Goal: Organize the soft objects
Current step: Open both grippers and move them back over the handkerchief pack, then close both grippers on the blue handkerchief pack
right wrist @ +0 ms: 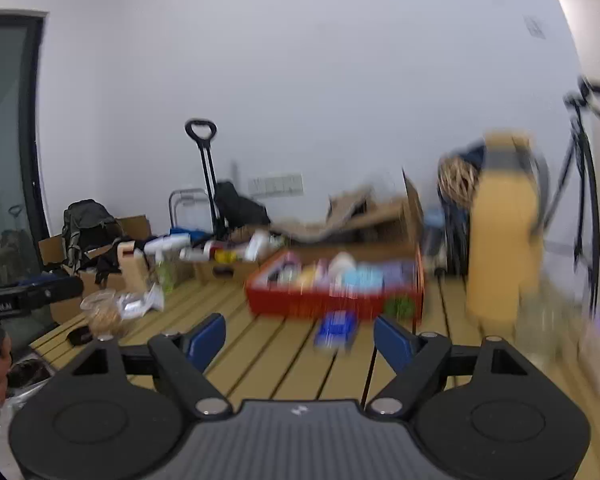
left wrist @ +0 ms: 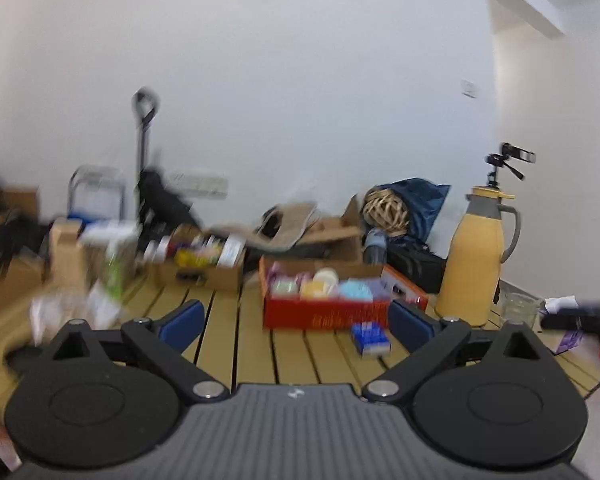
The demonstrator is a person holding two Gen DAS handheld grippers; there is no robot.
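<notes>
A red box (left wrist: 324, 314) (right wrist: 332, 306) full of several pastel soft items stands on the slatted wooden table (left wrist: 256, 344) (right wrist: 276, 364). A small blue packet (left wrist: 370, 338) (right wrist: 334, 332) lies just in front of it. My left gripper (left wrist: 296, 322) is open, its blue pads wide apart with nothing between them, and it is short of the box. My right gripper (right wrist: 300, 338) is open too and holds nothing, facing the box and the packet. Both views are blurred.
A yellow thermos jug (left wrist: 476, 256) (right wrist: 504, 236) stands right of the box, a glass jar (left wrist: 520, 308) beside it. Cardboard boxes (left wrist: 204, 264), a trolley handle (right wrist: 204, 168), a backpack (right wrist: 86, 224) and a tripod (right wrist: 584, 184) crowd the back. A clear bag (right wrist: 104, 312) lies at left.
</notes>
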